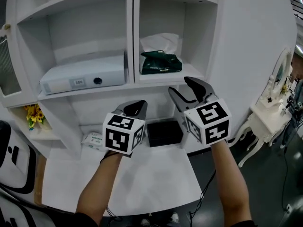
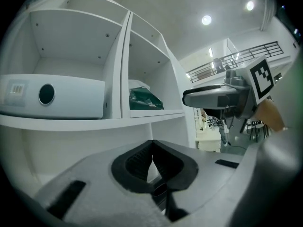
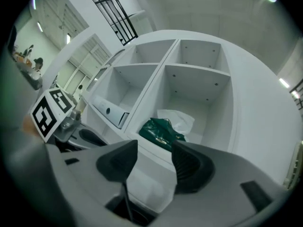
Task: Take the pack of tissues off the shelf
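A dark green pack of tissues (image 1: 161, 63) lies on the middle shelf of the right compartment, with crumpled white paper (image 1: 160, 41) behind it. The green pack (image 2: 144, 100) also shows in the left gripper view, and in the right gripper view the green pack (image 3: 161, 131) lies straight ahead beyond the jaws. My right gripper (image 1: 184, 87) is open and empty, just below and in front of that shelf's edge. My left gripper (image 1: 135, 107) is shut with nothing in it, lower and to the left, in front of the bottom compartments.
A white box-like device (image 1: 83, 74) with a round lens fills the left compartment. Below lie a white-and-green packet (image 1: 94, 140) and a black box (image 1: 164, 132). Yellow flowers (image 1: 33, 113) stand at the left; a white side table (image 1: 267, 119) stands at the right.
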Available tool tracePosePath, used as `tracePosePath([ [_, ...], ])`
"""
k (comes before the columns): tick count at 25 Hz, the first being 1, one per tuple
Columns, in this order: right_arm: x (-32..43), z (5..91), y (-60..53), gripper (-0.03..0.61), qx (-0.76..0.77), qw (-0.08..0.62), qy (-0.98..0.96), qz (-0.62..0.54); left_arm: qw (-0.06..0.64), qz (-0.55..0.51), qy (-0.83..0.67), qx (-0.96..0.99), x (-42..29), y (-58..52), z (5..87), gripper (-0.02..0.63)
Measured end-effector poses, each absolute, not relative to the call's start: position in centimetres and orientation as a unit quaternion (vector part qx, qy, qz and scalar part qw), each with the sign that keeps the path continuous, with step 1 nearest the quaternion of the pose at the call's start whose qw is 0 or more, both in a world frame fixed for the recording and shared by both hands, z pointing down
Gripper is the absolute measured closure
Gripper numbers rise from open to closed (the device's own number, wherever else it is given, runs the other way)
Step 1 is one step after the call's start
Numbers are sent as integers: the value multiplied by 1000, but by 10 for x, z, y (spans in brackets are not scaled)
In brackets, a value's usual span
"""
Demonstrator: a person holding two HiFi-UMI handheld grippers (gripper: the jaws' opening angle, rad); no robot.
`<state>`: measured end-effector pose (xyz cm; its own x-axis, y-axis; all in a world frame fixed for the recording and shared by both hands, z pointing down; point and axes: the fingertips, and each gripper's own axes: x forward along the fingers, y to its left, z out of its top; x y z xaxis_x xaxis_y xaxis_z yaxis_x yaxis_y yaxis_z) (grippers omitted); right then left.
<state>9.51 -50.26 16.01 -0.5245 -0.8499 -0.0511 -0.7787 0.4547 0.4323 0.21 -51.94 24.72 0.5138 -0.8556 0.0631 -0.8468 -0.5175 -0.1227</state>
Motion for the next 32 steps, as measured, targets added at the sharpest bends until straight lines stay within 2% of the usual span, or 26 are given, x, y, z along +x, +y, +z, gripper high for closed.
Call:
tracePosePath([
  [6,96,143,-525,350,432,93,-864,-239,43,-66,526,-847,12,-531,241,606],
  [19,84,134,-579,351,358,161,-869,-301,46,-62,599,-797,2,-539,225,606],
  [32,70,142,-609,420,320,207,-874,-301,51,-58,632,-771,-4,-537,220,606],
])
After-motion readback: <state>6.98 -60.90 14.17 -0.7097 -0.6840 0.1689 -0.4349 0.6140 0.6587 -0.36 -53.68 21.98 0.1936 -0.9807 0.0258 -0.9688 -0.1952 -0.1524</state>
